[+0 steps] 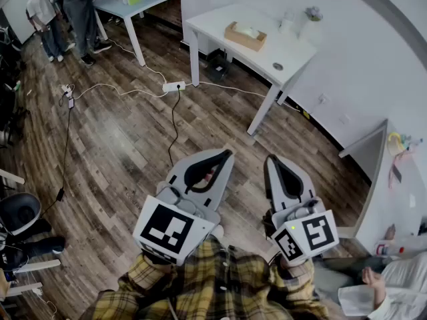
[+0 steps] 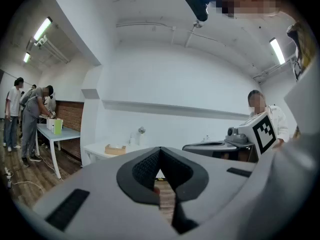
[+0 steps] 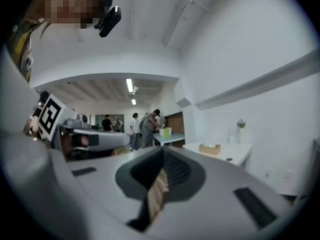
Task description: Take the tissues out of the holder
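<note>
Head view: left gripper (image 1: 228, 153), right gripper (image 1: 269, 157) hovering, fingers (image 2: 100, 184) closed, empty.
Risk: arriving unopened, shoving tissue holder (image 1: 245, 36) off bench (image 1: 213, 21).

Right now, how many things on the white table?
4: tissue holder toward the left, pale container and small plant by the wall, small round thing near the front edge.

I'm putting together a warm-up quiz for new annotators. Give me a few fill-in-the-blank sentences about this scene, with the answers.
1. The tissue holder stands on a ____ table.
2. The left gripper and the right gripper hold nothing, and both have their jaws ____.
3. Between the grippers and the table, a power strip lies on the ____ floor.

Missing words: white; shut; wooden
</note>
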